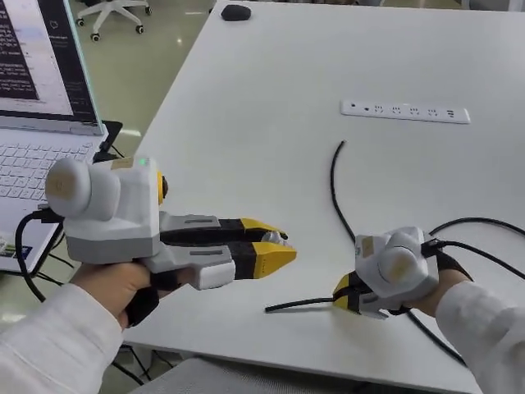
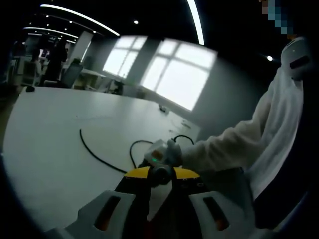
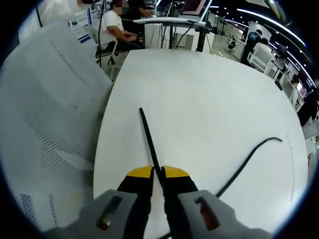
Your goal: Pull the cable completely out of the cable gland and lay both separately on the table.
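— Yellow tips of the left claw (image 1: pixel 283 246) sit nearly together, raised over the near part of the surface (image 1: pixel 271 98). What's in them?
— Something small, round and grey. I take it for the cable gland (image 2: pixel 159 174), though the left gripper view is dim there and I wouldn't swear to it. No cable runs through it.
— And further right?
— The black cable (image 1: pixel 335 193) lies curved on the surface, its free end (image 1: pixel 269 309) pointing left, apart from the left claw. The right claw (image 3: pixel 159 175) is closed on the cable just behind that end, low at the surface.
— So the two are parted. What could spoil it?
— The gland is round and held up near the front edge. Let go from there, it could bounce or roll off to the floor. The cable also looks springy. Once freed, its end might swing left and rest against the gland, and then they wouldn't lie separately.
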The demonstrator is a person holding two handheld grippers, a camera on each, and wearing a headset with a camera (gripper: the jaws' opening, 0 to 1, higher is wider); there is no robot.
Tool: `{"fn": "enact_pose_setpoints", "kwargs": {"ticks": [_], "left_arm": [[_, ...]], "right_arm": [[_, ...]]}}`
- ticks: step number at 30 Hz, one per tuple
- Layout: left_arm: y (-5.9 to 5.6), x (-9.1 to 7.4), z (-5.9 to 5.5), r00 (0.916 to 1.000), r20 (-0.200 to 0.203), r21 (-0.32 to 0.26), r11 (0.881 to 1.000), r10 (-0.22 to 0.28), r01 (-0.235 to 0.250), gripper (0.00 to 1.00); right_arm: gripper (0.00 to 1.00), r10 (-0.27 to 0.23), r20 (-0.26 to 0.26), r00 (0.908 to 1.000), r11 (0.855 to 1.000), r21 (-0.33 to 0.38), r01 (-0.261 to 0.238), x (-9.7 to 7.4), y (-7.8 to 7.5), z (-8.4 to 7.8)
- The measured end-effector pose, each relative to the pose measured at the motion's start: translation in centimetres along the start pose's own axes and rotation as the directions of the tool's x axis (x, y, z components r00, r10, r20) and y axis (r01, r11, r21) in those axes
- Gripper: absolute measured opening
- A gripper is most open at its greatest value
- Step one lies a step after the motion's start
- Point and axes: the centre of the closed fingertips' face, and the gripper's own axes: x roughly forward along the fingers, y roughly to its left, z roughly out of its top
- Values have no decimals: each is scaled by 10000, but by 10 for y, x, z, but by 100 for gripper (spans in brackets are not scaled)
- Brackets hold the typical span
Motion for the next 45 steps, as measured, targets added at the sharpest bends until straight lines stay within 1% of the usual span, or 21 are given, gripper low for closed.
{"fn": "enact_pose_setpoints", "kwargs": {"ticks": [5, 8, 10, 14, 16, 17, 19, 20, 22, 25, 27, 30, 31, 32, 35, 36, 39, 40, 42, 44, 45], "left_arm": [[6, 6, -5, 9998, -153, -97, 9998, -146, 144, 17], [8, 11, -6, 9993, -267, -87, 9997, -251, 249, 17], [9, 15, -6, 9990, -289, -93, 9994, -349, 346, 17], [14, 28, -10, 9979, -470, 150, 9988, -450, 457, 17], [22, 36, -14, 9971, -646, 264, 9988, -403, 421, 17], [26, 42, -17, 9964, -736, 362, 9983, -431, 459, 17], [33, 50, -20, 9951, -870, 480, 9976, -461, 504, 17], [38, 57, -24, 9940, -1003, 651, 9966, -432, 499, 18], [48, 70, -31, 9917, -1220, 1166, 9917, -400, 544, 18], [58, 86, -39, 9895, -1358, 1240, 9901, -485, 656, 18], [65, 100, -46, 9875, -1473, 1358, 9878, -563, 765, 18], [77, 120, -62, 9809, -1878, 1472, 9859, -505, 789, 17], [79, 125, -65, 9797, -1943, 1493, 9855, -501, 800, 17], [80, 132, -70, 9784, -1993, 1554, 9841, -542, 861, 17], [85, 143, -81, 9763, -2088, 1623, 9824, -568, 919, 17], [88, 148, -86, 9766, -2091, 1583, 9837, -509, 851, 17], [94, 158, -96, 9770, -2091, 1484, 9862, -414, 735, 17], [98, 160, -101, 9744, -2236, 1568, 9859, -224, 586, 17], [103, 161, -108, 9690, -2468, 1776, 9833, 53, 398, 17], [107, 161, -114, 9565, -2888, 2506, 9675, 423, 328, 17], [106, 161, -117, 9515, -3038, 2661, 9632, 478, 366, 17]], "right_arm": [[6, -53, 58, 10000, 9996, 265, 51, 1, 2, -1], [8, -216, 74, 9997, 9987, 467, 212, -1, 1, -4], [12, -425, 169, 9990, 9978, 508, 416, -4, -2, -5], [17, -483, 280, 9984, 9948, 908, 456, -15, -3, -8], [20, -659, 480, 9967, 9931, 1005, 609, -25, -6, -7], [21, -861, 685, 9939, 9894, 1226, 772, -31, -8, -6], [24, -1007, 956, 9903, 9843, 1545, 852, -40, -9, -3], [26, -1094, 1093, 9880, 9818, 1668, 902, -47, -10, -3], [27, -1245, 1153, 9855, 9795, 1726, 1035, -59, -8, -5], [29, -1416, 1200, 9826, 9745, 1912, 1171, -74, -5, -8], [29, -1701, 1261, 9773, 9688, 2029, 1424, -89, -3, -11], [30, -2211, 1470, 9641, 9500, 2561, 1788, -114, 1, -16], [31, -2304, 1490, 9616, 9456, 2675, 1851, -121, 3, -18], [32, -2426, 1476, 9588, 9394, 2826, 1941, -130, 5, -21], [34, -2803, 1509, 9480, 9210, 3206, 2213, -147, 8, -28], [35, -2949, 1536, 9431, 9087, 3501, 2271, -154, 9, -31], [39, -3210, 1627, 9330, 8936, 3784, 2414, -171, 14, -35], [39, -3293, 1600, 9306, 8889, 3849, 2484, -177, 15, -38], [39, -3442, 1495, 9269, 8846, 3825, 2668, -185, 17, -42], [39, -3640, 1384, 9211, 8746, 3908, 2869, -193, 19, -47], [40, -3772, 1388, 9157, 8660, 4034, 2956, -197, 19, -50]]}}
